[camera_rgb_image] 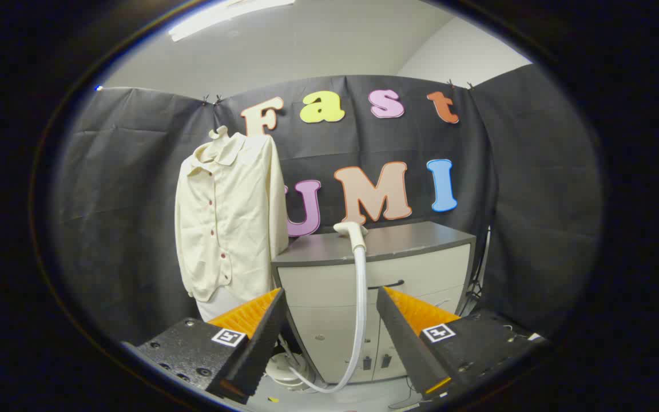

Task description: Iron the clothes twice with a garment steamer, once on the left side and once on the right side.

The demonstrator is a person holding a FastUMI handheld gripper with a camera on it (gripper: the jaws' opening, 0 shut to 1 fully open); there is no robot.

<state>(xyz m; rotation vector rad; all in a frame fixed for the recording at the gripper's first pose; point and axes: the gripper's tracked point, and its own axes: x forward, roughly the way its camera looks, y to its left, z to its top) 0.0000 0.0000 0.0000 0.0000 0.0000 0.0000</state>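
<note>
Cream shirt (229, 220) with a row of dark buttons hangs on a hanger against the black cloth wall, off to the left and well beyond the fingers. Right next to it sits a grey-topped cabinet (415, 260) serving as the worktop, and the steamer head (352, 232) rests on its top edge, with the white hose (359, 309) dropping down the cabinet front to the steamer base (286, 369) on the floor. Gripper (329, 303) fingers are spread wide, holding nothing, with the hose showing in the gap between them.
</note>
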